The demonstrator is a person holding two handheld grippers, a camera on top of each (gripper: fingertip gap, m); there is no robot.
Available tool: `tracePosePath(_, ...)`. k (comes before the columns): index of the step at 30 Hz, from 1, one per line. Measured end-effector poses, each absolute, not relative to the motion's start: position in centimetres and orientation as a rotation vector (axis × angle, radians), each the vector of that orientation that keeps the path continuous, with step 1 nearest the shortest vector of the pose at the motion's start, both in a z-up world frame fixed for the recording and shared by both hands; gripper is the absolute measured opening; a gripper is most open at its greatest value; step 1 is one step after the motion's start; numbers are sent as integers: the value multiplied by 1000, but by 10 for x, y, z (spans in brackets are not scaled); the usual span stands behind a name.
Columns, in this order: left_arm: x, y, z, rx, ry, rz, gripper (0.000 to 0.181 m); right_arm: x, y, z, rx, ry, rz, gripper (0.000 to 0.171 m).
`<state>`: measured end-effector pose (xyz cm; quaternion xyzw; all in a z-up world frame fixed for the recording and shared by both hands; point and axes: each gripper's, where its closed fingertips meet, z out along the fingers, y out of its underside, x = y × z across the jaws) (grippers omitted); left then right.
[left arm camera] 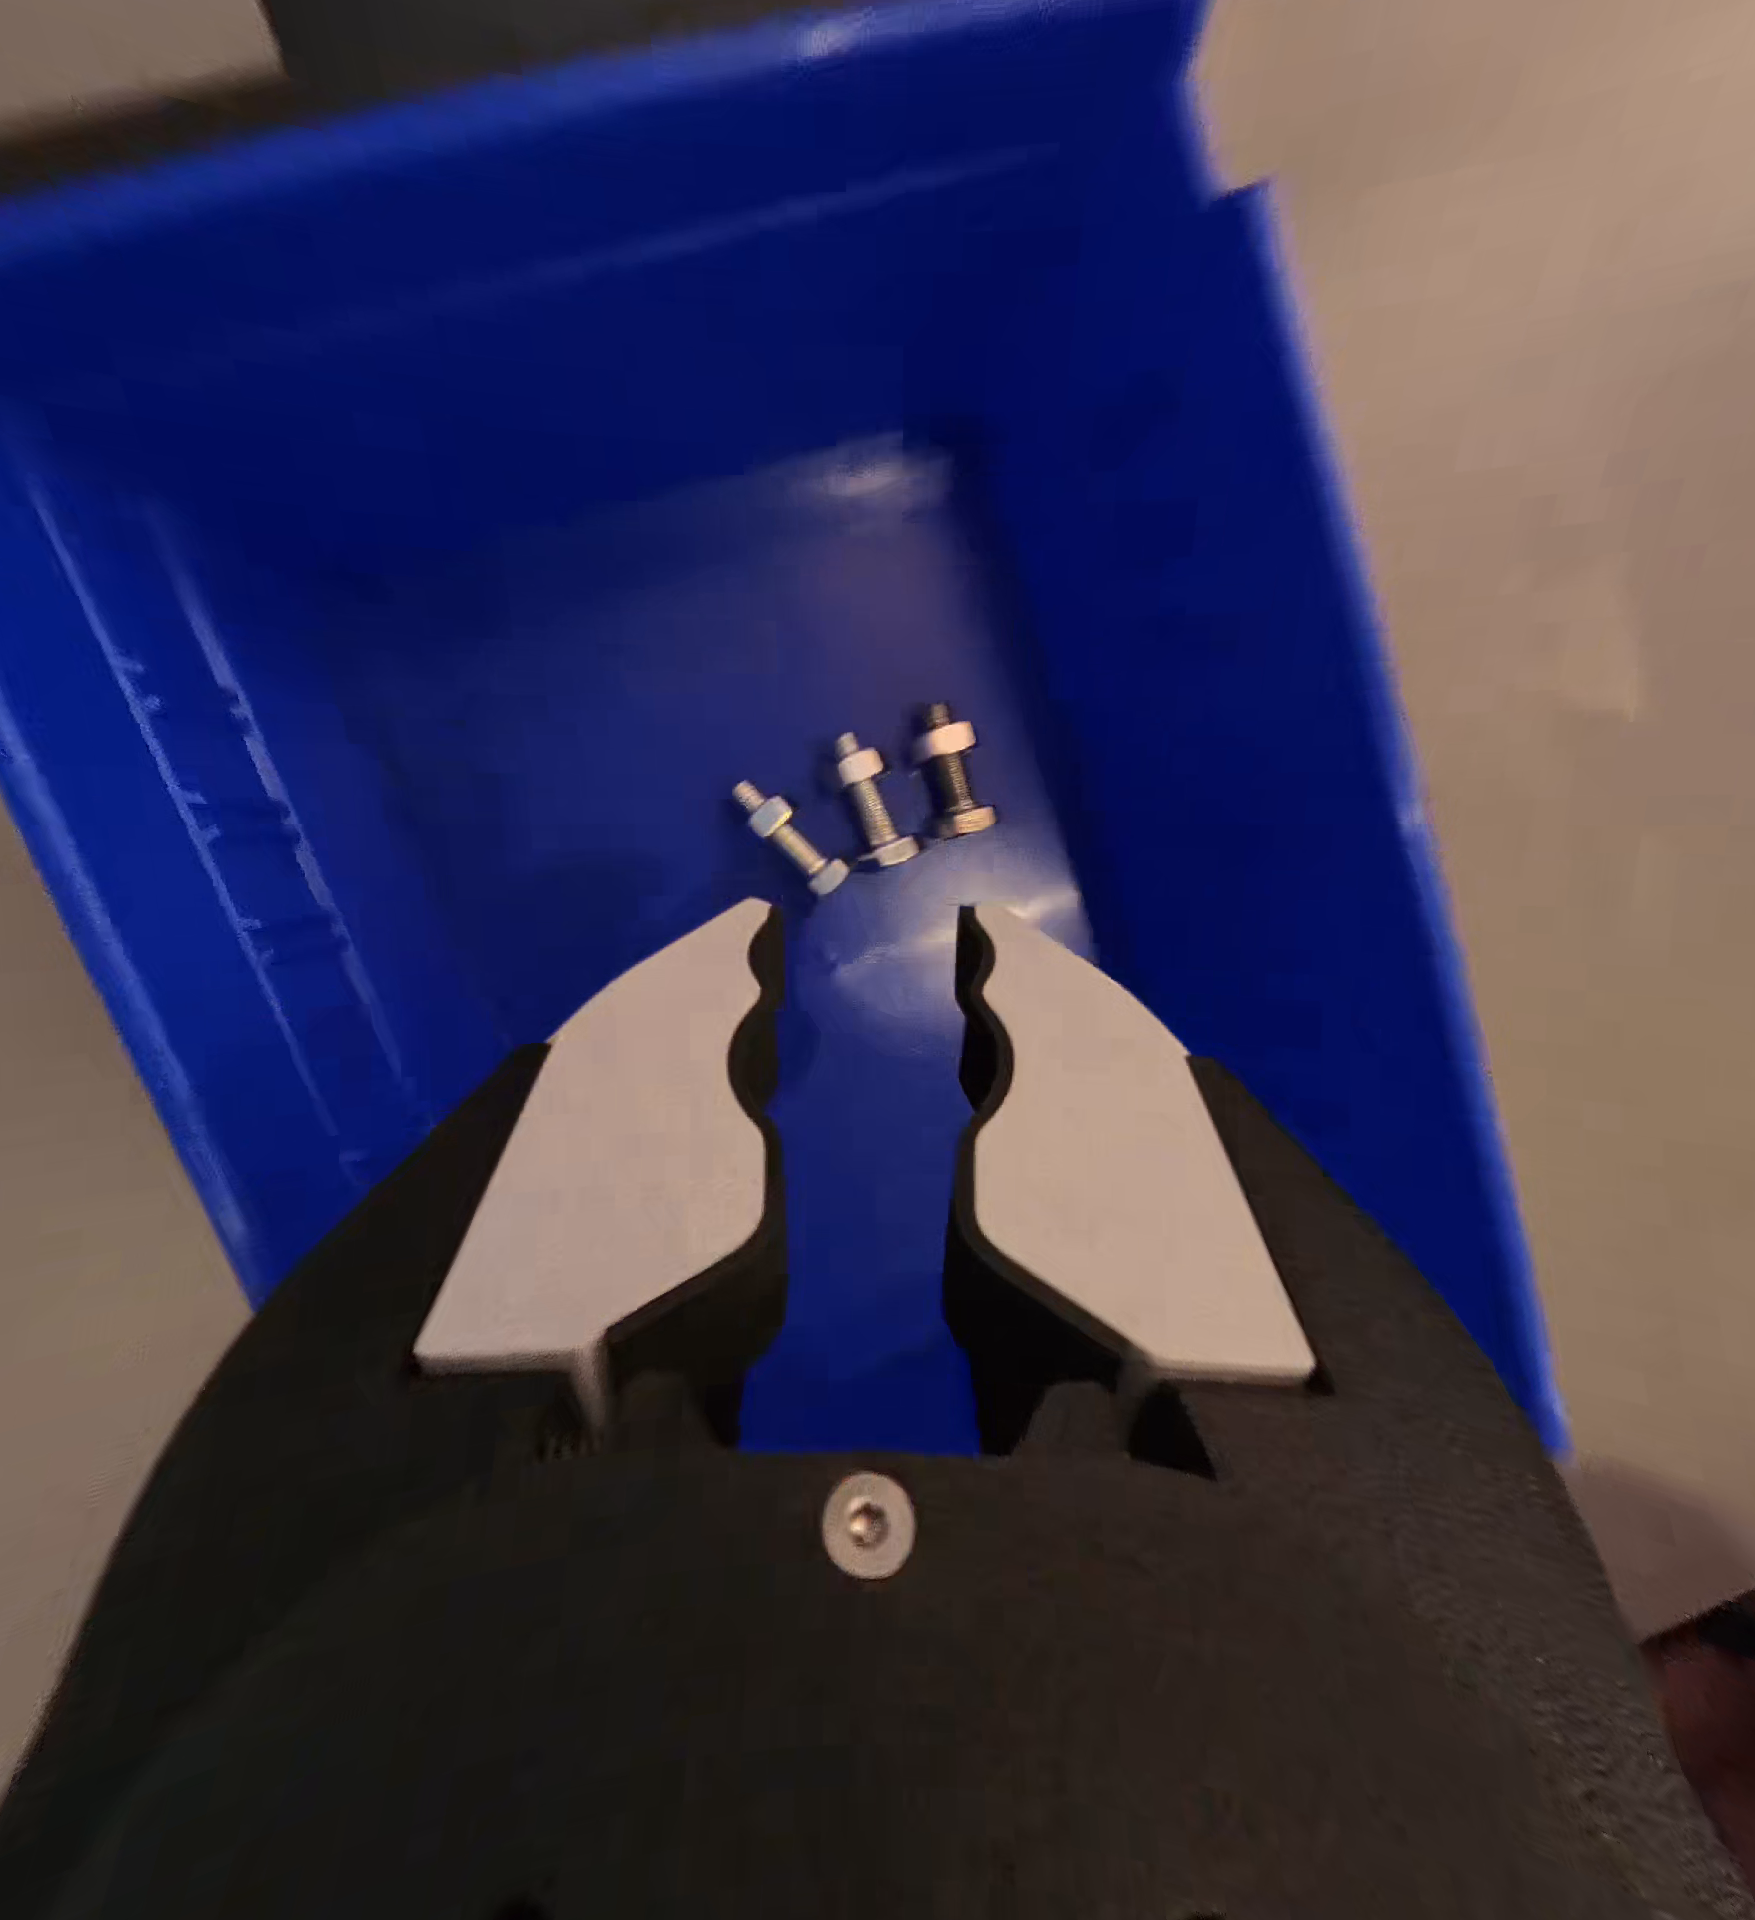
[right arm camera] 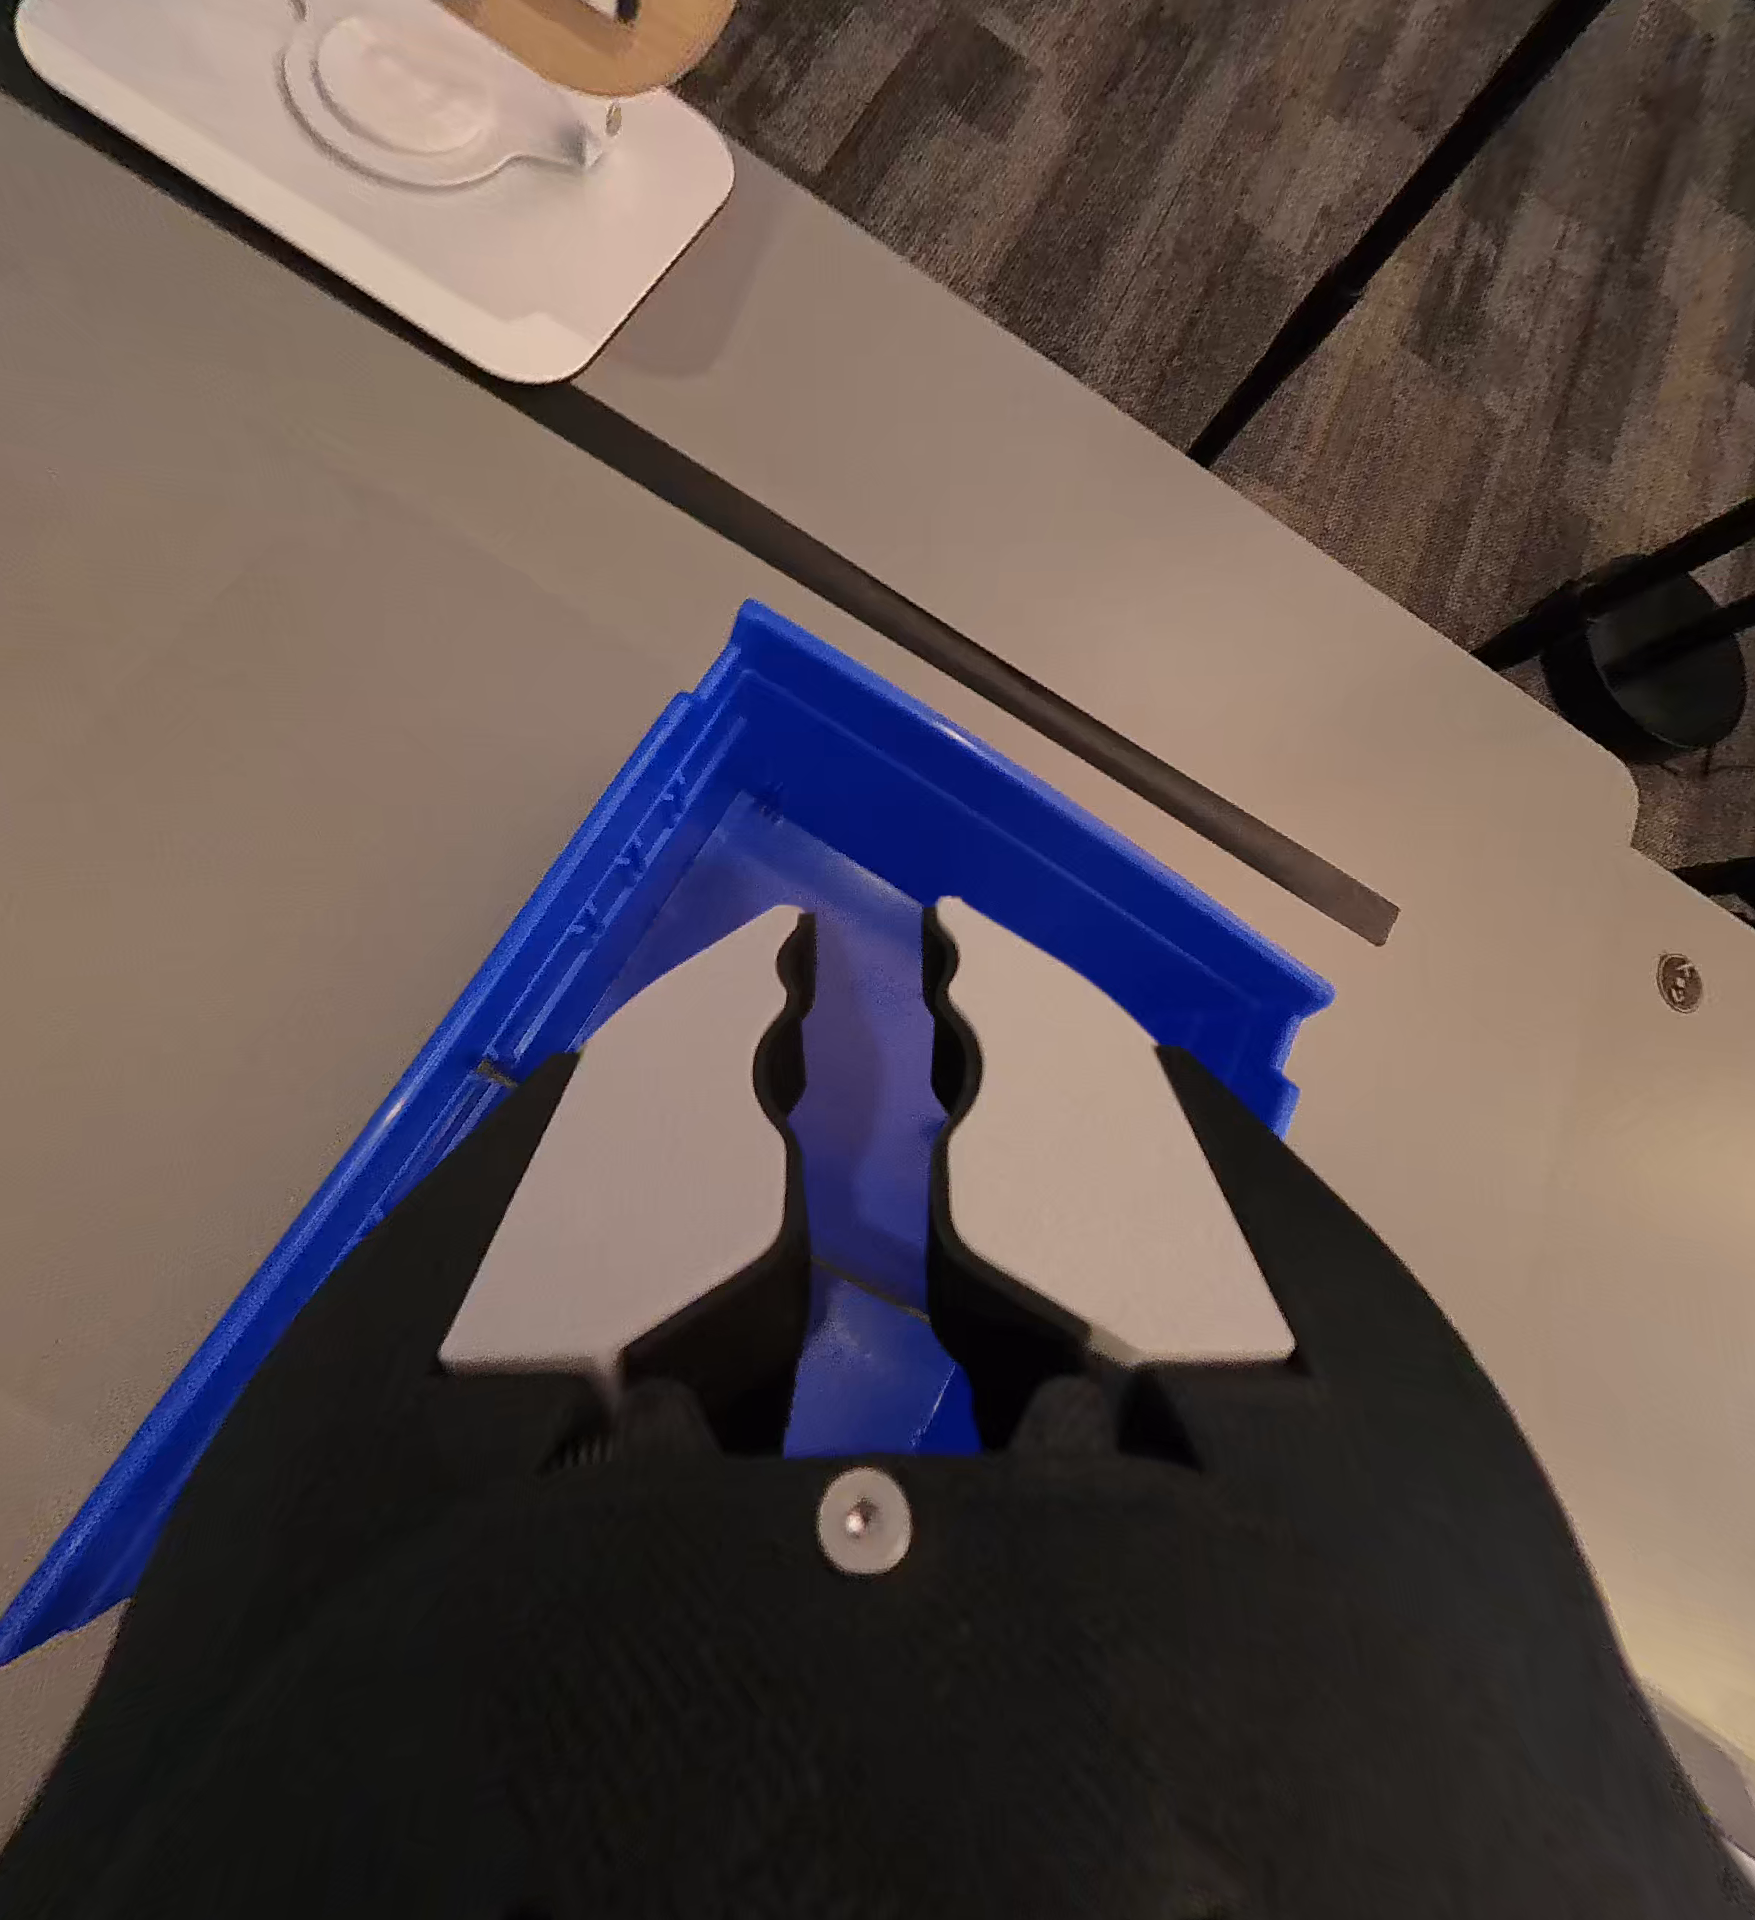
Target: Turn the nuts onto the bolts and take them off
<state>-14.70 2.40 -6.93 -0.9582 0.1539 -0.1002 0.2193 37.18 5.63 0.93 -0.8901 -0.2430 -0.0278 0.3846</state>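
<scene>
No writing can be read anywhere here; the raised marks along the blue bin's (left arm camera: 561, 436) side wall are too blurred to make out. You have three bolts (left arm camera: 868, 805) lying on the bin floor, side by side and fanned slightly apart, each with one nut (left arm camera: 940, 741) threaded onto its shank near the tip, so three nuts in all. The rightmost bolt (left arm camera: 951, 781) looks darker than the other two, and all three lie nearer the bin's right wall than its left. Your left gripper (left arm camera: 865, 914) hovers over the bin, its fingers parted by a moderate gap with nothing between them, the tips just short of the bolt heads and not touching them. Your right gripper (right arm camera: 868, 914) hangs over a corner of the same bin (right arm camera: 956, 769), its fingers also a moderate gap apart and empty; the bolts do not show in that view. The bin sits on a pale table (right arm camera: 229, 727). Beyond the bin, near the table's far edge, rest a white tray-like base (right arm camera: 499, 260) and a dark narrow strip (right arm camera: 1060, 717). Nothing blocks the left gripper's path to the bolts.
</scene>
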Motion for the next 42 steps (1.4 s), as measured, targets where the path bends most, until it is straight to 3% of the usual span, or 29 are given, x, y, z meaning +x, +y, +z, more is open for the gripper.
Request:
tracePosePath(6,-163,47,-125,-2793,321,-71,34,361,56,3,-2279,-685,-107,21)
tracePosePath(16,-166,39,-153,-2938,256,-66,36,357,53,-8,-2316,-765,-172,22)
tracePosePath(20,-175,32,-156,-2978,284,-25,11,354,50,-8,-2313,-790,-182,22)
tracePosePath(25,-186,33,-153,-2963,366,40,9,348,50,0,-2272,-800,-212,21)
tracePosePath(30,-150,51,-77,-2614,428,-177,10,302,47,47,-1995,-822,-126,19)
tracePosePath(36,52,-44,74,-1719,1113,-1096,9,135,-62,122,-1256,-1124,864,20)
tracePosePath(42,118,-106,94,-1495,1307,-1209,9,114,-97,143,-1086,-1054,1234,17)
